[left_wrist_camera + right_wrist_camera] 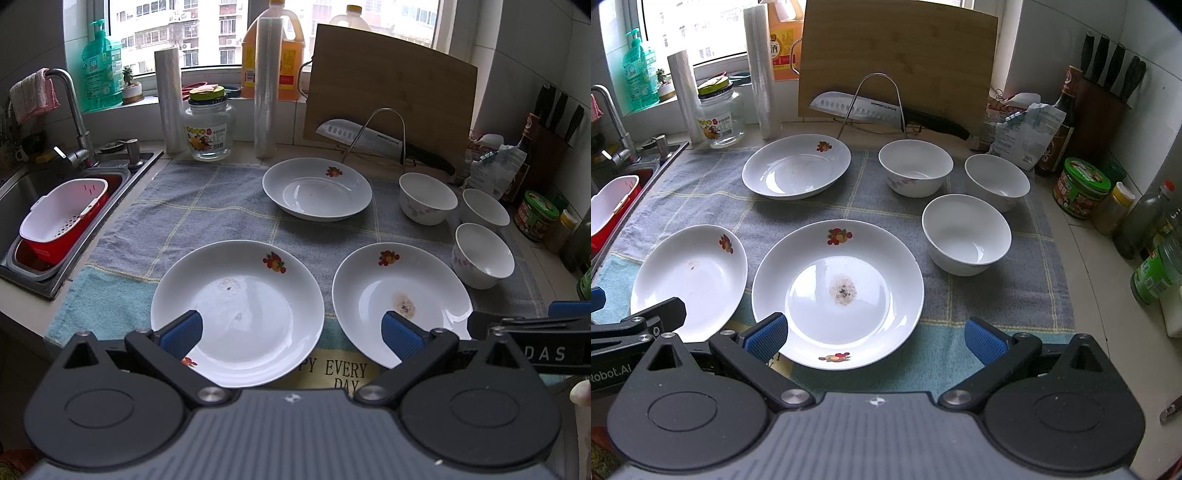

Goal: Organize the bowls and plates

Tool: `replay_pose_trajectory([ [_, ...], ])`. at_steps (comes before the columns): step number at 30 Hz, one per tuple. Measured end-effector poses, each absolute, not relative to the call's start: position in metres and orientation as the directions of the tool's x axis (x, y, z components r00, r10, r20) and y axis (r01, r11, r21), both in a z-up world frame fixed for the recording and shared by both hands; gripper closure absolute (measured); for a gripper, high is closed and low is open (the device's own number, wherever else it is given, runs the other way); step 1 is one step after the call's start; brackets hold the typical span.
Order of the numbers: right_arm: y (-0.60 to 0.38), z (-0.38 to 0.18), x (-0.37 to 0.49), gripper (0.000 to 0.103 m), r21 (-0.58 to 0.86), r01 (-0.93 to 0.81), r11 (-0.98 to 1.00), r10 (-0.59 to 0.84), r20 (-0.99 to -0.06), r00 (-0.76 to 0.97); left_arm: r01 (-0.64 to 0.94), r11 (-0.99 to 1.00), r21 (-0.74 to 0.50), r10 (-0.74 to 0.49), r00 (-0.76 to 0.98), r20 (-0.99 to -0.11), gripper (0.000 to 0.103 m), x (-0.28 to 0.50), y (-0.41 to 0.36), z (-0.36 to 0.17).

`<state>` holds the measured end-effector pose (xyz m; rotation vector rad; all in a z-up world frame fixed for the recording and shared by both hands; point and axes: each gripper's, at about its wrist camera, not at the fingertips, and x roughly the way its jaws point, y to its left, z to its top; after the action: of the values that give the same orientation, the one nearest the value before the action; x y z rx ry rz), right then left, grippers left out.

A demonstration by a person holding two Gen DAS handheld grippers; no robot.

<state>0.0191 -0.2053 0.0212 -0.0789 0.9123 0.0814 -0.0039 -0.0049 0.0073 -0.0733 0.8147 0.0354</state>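
1. The left gripper (291, 332) has its blue-padded fingers (184, 332) spread wide and holds nothing. It hovers at the near edge of the counter, one finger over the near-left plate (236, 310) and the other over the near-right plate (402, 295).
2. The right gripper (875, 338) is also spread wide and empty. Its left finger sits over the rim of the near-right plate, and its right finger (986, 341) is over the bare towel (960, 343).
3. Both near plates are white with fruit prints on the rim and lie side by side, just apart. Each has a small brownish stain near the middle.
4. A third white plate (317, 188) lies farther back on the towel, well apart from the near two.
5. Three white bowls stand upright at the right of the towel, clustered close together: a near bowl (966, 234), a far-left bowl (916, 172) and a far-right bowl (997, 179).
6. The towel is grey-blue with a pale check and a teal near edge.
7. Behind the dishes, a wooden cutting board (391, 96) leans against the wall, with a cleaver (369, 138) resting on a wire rack in front of it.
8. At the far left is a sink (22, 184) holding a red and white colander (62, 221). A glass jar (208, 127) and rolls of plastic wrap stand by the window.
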Motion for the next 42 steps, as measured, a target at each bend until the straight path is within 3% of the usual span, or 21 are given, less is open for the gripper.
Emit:
replay_pose_trajectory([
  [42,-0.222,0.021,0.030,0.000,-0.024,-0.179,0.984,0.095,-0.777,0.622,-0.084,0.995,-0.048,0.025,0.705,-0.709,0.001,-0.001,-0.020,0.007],
])
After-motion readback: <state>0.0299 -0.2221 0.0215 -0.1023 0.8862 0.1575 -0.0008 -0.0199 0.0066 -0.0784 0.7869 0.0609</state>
